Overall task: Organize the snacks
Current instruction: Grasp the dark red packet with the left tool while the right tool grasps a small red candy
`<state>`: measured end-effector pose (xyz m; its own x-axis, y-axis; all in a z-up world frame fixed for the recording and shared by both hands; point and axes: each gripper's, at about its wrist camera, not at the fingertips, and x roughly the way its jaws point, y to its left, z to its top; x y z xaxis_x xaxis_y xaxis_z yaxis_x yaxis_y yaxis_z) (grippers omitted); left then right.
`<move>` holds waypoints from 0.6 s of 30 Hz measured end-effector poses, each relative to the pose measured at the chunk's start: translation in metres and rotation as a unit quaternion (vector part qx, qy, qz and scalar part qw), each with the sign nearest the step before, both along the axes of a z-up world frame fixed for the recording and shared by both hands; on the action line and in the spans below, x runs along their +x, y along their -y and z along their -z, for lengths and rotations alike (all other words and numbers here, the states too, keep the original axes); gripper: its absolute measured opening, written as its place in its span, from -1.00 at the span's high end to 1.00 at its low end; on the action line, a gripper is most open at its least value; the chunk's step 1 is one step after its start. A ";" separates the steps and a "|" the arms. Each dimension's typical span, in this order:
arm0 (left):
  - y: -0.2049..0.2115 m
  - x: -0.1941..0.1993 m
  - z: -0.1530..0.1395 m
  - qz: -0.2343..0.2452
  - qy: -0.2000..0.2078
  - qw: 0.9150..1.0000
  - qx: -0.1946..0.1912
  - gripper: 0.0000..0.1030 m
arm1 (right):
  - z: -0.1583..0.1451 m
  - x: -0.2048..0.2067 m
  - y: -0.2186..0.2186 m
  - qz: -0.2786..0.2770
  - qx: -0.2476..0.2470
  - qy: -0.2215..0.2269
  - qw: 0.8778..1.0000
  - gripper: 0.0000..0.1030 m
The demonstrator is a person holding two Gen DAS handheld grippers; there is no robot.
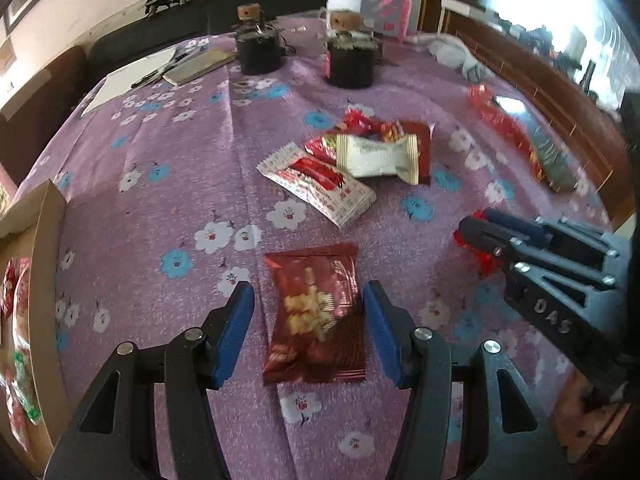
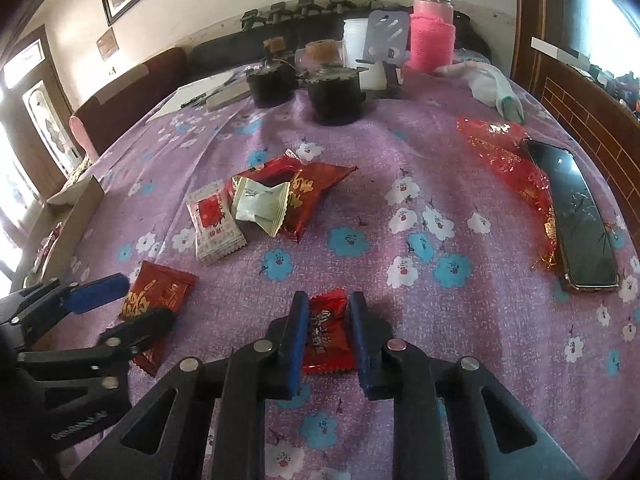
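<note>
A dark red snack packet (image 1: 316, 316) lies flat on the purple flowered cloth (image 1: 160, 200), between the blue pads of my left gripper (image 1: 308, 332). The pads stand a little off its sides, so that gripper is open. My right gripper (image 2: 329, 336) is shut on a small red snack packet (image 2: 328, 332), its pads pressed on both edges while the packet rests on the cloth. From the right wrist view the left gripper (image 2: 142, 300) straddles the dark red packet (image 2: 160, 296). Further back lies a pile: a white-and-red packet (image 2: 214, 220), a pale packet (image 2: 262, 206) and red packets (image 2: 316, 184).
An open cardboard box (image 1: 48, 240) with several snacks inside stands at the left edge. At the right lie a phone (image 2: 576, 216) and a red foil wrapper (image 2: 504, 160). Two black jars (image 2: 336, 92), a pink flask (image 2: 432, 36) and papers (image 1: 132, 76) stand at the back.
</note>
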<state>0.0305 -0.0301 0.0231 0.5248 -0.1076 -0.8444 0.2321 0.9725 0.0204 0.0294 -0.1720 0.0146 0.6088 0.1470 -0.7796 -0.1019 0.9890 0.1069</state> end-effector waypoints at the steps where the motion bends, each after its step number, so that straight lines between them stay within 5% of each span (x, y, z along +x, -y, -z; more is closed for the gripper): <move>1: 0.001 0.000 0.002 0.005 -0.002 1.000 0.003 -0.01 | 0.000 0.000 -0.001 -0.001 -0.002 0.000 1.000 0.53; 2: 0.001 -0.002 0.002 0.011 0.005 1.000 -0.004 0.24 | 0.000 0.001 -0.001 -0.003 0.000 -0.001 1.000 0.48; 7: -0.003 -0.008 -0.004 0.014 0.005 1.000 -0.017 0.29 | -0.001 -0.001 -0.001 -0.011 -0.005 -0.005 1.000 0.41; 13: -0.014 -0.024 -0.025 0.011 0.018 0.999 -0.047 0.29 | -0.001 -0.002 0.002 -0.011 -0.008 -0.005 1.000 0.60; 18: -0.035 -0.042 -0.038 0.002 0.023 0.996 -0.080 0.29 | -0.004 -0.002 0.016 -0.004 0.053 -0.002 0.999 0.72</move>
